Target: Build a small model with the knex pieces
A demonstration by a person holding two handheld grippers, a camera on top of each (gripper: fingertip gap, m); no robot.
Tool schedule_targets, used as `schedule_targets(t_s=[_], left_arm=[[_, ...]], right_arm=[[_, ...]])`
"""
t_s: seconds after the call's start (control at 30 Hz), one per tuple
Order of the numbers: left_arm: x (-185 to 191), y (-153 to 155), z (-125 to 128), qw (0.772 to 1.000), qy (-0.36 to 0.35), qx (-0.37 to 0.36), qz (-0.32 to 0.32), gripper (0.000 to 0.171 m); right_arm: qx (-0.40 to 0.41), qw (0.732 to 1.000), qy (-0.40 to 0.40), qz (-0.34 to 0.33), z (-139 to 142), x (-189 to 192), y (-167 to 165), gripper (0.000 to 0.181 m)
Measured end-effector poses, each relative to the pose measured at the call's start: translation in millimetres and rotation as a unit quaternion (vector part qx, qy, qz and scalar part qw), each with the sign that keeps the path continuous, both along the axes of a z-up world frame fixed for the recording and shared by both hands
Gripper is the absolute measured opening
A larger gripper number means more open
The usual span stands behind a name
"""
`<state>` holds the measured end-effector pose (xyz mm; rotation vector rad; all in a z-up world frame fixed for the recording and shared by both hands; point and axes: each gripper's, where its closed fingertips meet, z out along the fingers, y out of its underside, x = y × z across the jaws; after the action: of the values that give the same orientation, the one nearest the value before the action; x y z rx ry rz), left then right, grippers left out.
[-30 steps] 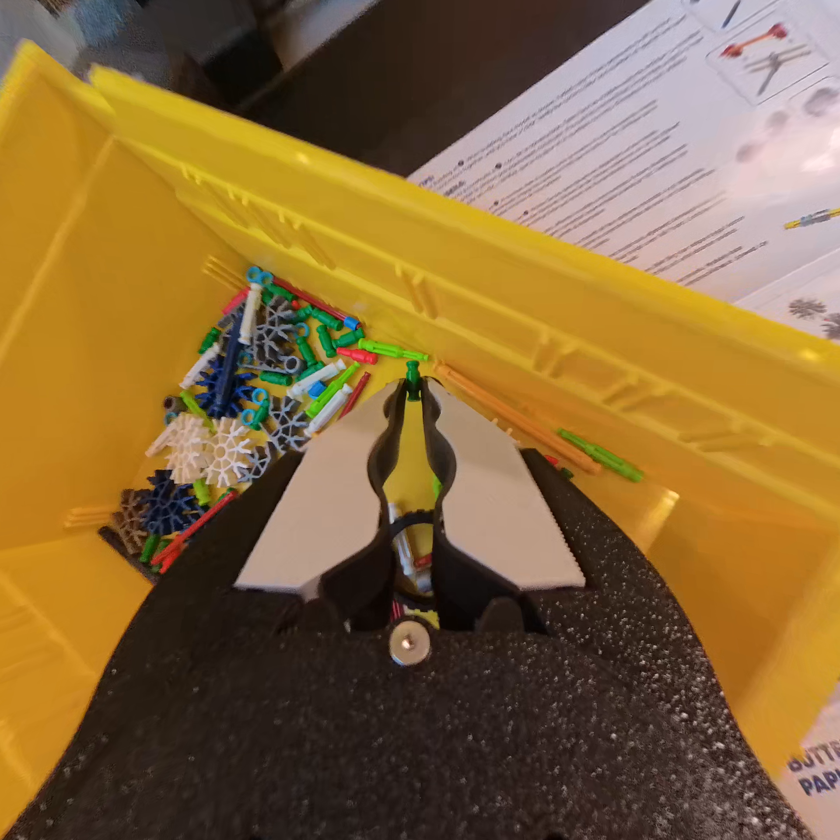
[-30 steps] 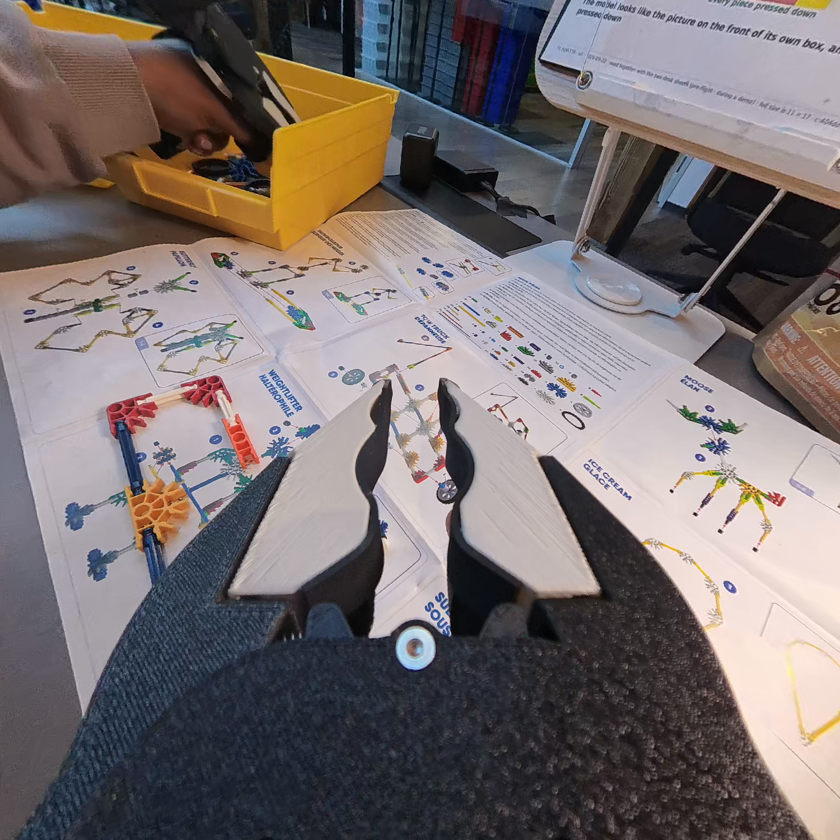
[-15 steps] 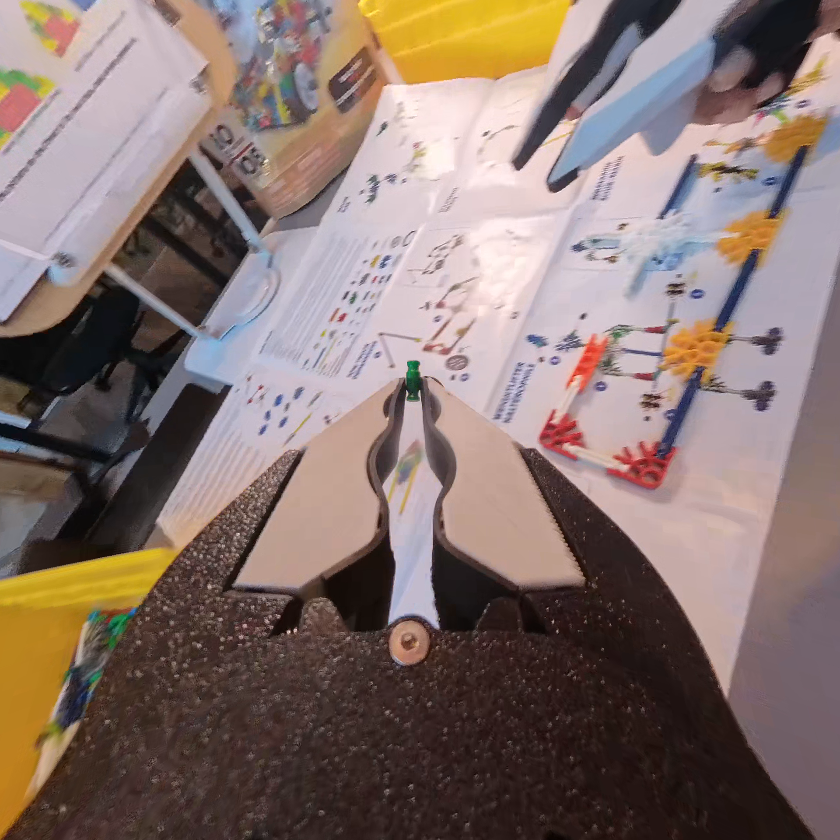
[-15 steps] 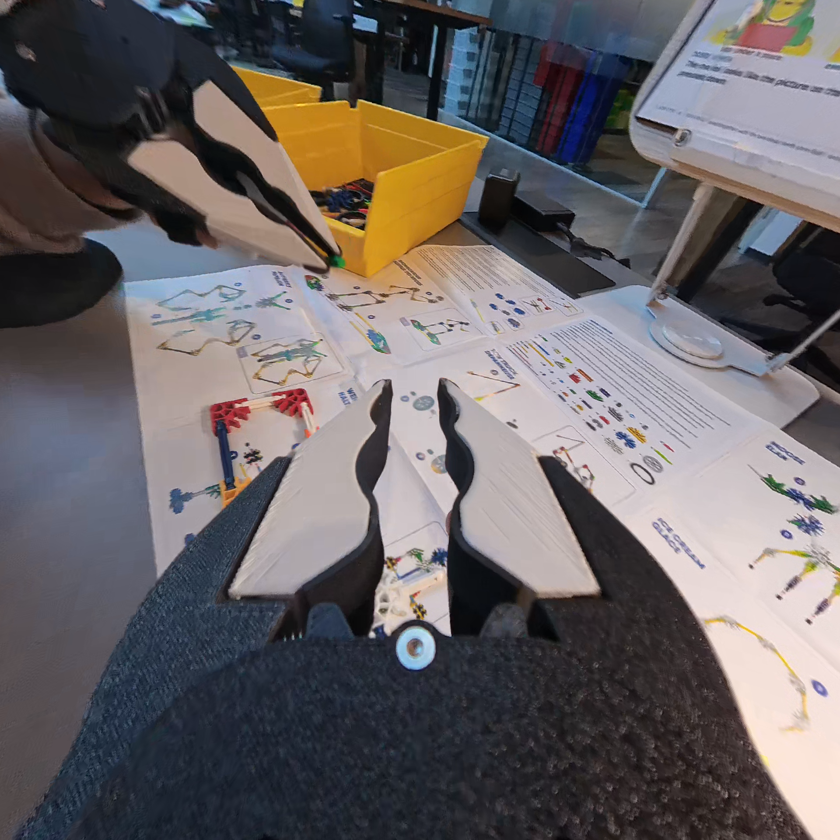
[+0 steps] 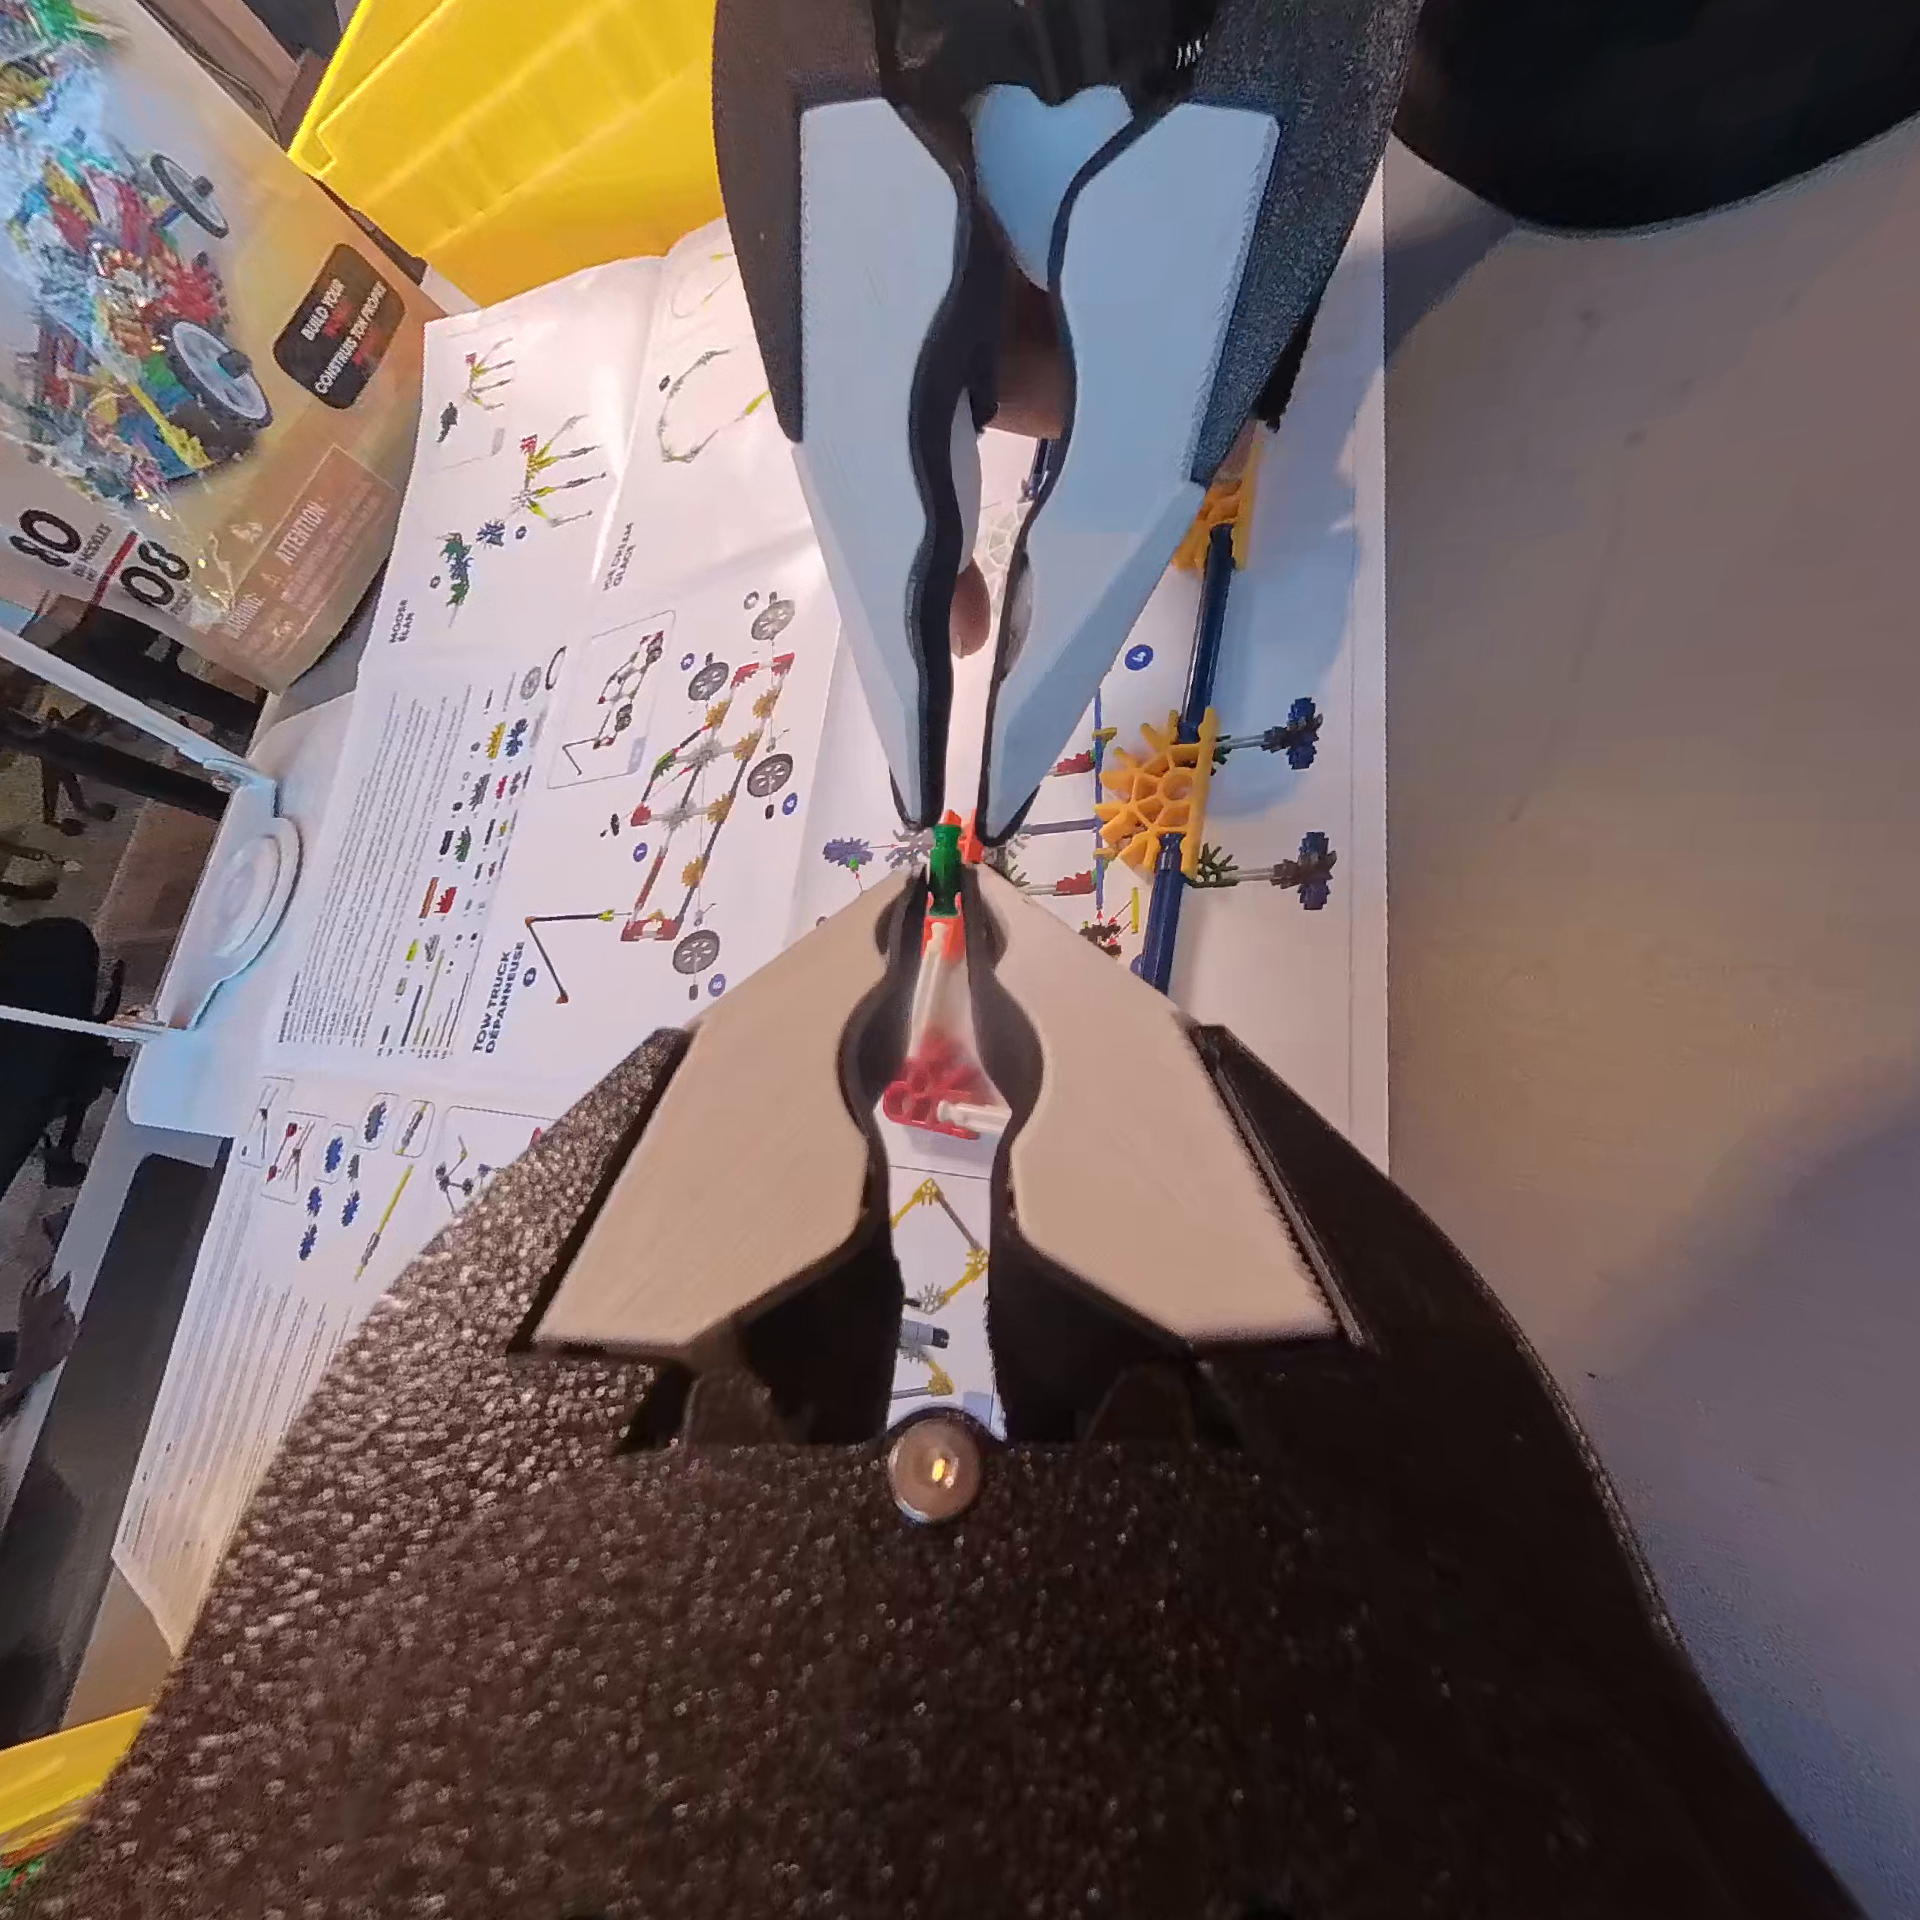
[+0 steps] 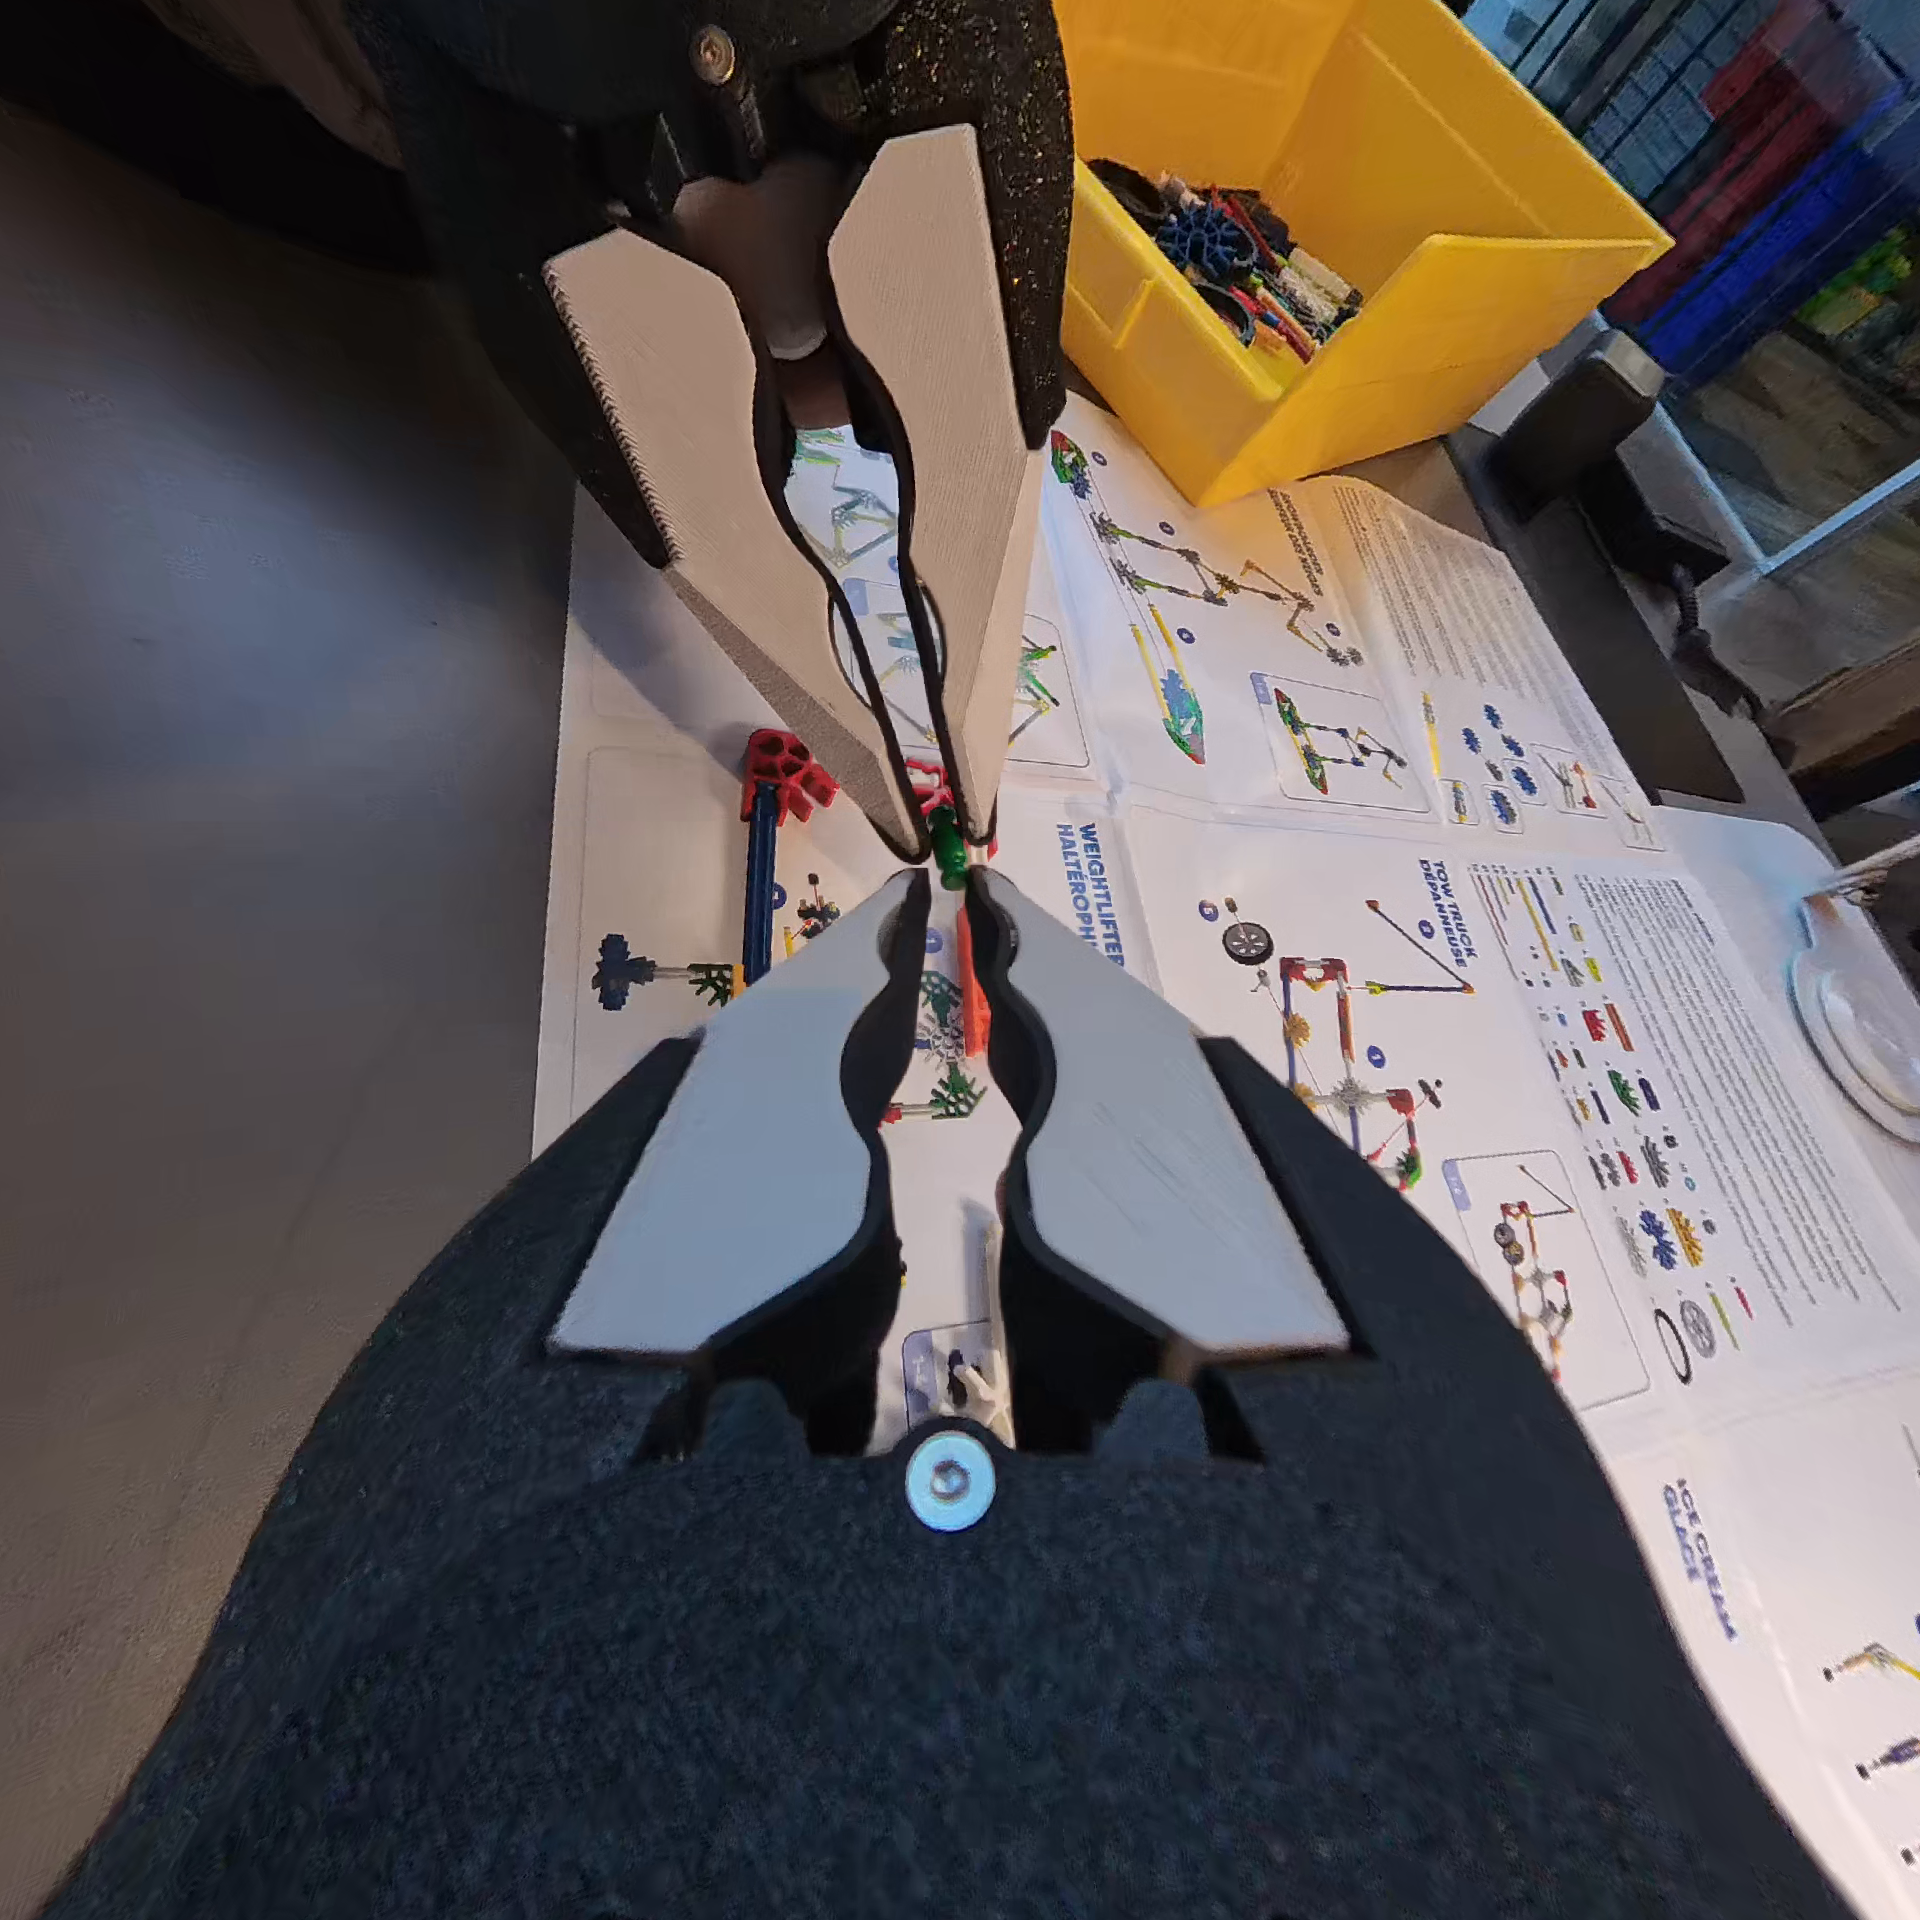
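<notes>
Left wrist view, near first: left gripper (image 5: pixel 943 883) is clamped on a short green rod (image 5: pixel 945 857), which stands out beyond its tips. Below the green rod, on the instruction sheet (image 5: pixel 540 790), lies a red connector (image 5: pixel 923 1091) with white rods.

Change: one second ago this gripper was down in the yellow bin (image 6: pixel 1351 343) among loose pieces, already pinching the rod. It has since swung out over the sheet. The right gripper (image 6: pixel 948 883), which hung alone over the sheet, now meets it tip to tip.

Pose: the two grippers point straight at each other, both slanting down toward the sheet. The right gripper's jaws stand narrowly apart, flanking the rod's free end; contact cannot be told. An orange-red piece (image 6: pixel 971 982) shows through their gap, on the sheet.

Beyond the green rod: a yellow connector (image 5: pixel 1153 790) on a blue rod (image 5: pixel 1195 707), part of a flat assembly. Farther left of the rod, a printed cardboard box (image 5: pixel 156 332); the yellow bin is farthest.
</notes>
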<state>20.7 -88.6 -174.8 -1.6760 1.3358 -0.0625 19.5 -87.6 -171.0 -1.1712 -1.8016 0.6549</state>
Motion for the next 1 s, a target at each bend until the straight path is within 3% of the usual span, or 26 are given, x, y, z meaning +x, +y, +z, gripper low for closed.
schedule_targets(t_s=[0.6,0.7,1.0], left_arm=[[4.5,2.4,-3.7,1.000,-0.008,0.002,-0.004,0.005],[-5.8,12.2,-11.6,0.999,-0.019,-0.030,0.029,0.022],[-5.6,25.0,-20.3,0.989,-0.056,-0.132,0.037,0.022]], right_arm=[[-0.021,1.000,-0.015,0.005,-4.2,6.4,2.8,0.005],[-0.035,0.999,-0.028,-0.022,-5.3,18.6,19.6,0.005],[-0.056,0.994,-0.092,-0.021,-24.7,22.8,29.4,0.005]])
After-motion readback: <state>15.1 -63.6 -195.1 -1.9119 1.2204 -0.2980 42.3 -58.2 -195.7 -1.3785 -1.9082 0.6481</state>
